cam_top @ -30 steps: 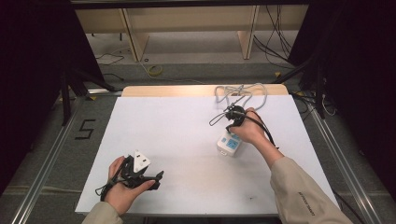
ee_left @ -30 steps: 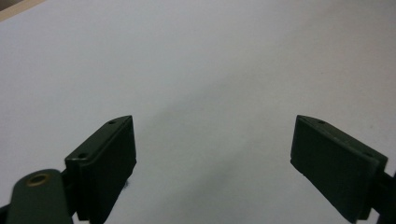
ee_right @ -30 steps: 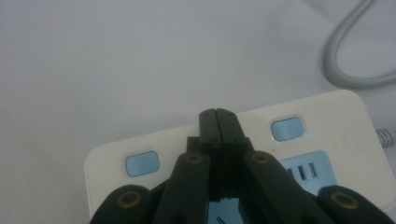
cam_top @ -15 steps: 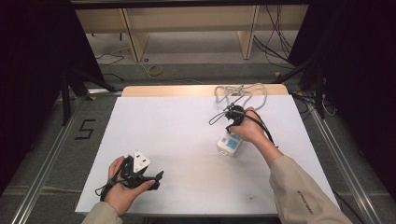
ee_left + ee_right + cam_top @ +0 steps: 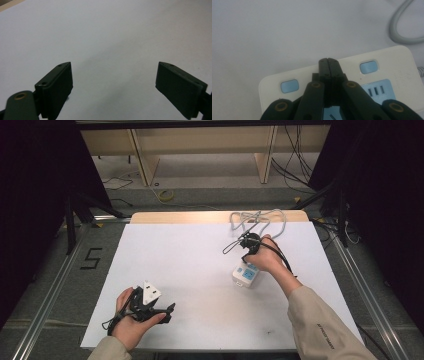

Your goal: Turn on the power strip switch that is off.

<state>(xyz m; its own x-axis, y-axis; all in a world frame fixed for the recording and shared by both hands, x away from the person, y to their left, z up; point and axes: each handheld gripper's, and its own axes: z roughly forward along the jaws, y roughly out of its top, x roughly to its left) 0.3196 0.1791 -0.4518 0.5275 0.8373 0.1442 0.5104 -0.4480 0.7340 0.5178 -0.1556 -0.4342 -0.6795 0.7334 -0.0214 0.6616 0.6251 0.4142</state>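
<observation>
- The right tongs (image 5: pixel 328 61) are standing fully closed, jaws pressed together with nothing between them, tips poised over the top face of the white rectangular plastic power strip with pale blue buttons and socket panels (image 5: pixel 342 82).
- In the high view that power strip (image 5: pixel 245 274) is lying on the white desk (image 5: pixel 190 270), right of centre, directly beneath the right hand (image 5: pixel 267 257); its grey coiled cable (image 5: pixel 257 220) is trailing toward the far edge.
- The tips are sitting between the two pale blue buttons (image 5: pixel 289 85) and (image 5: pixel 368 67), nearer neither. Risk: a downward press from here is likely landing on bare casing, switching nothing.
- Risk: an off-centre push on the light casing is liable to be tipping or sliding the strip, since nothing is bracing it.
- Risk: the closed tips, drifting toward the blue socket panel (image 5: pixel 378 90), could be entering a slot.
- The left tongs (image 5: pixel 113 82) are resting wide open and empty over bare desk, well apart from the strip and too far off to steady it.
</observation>
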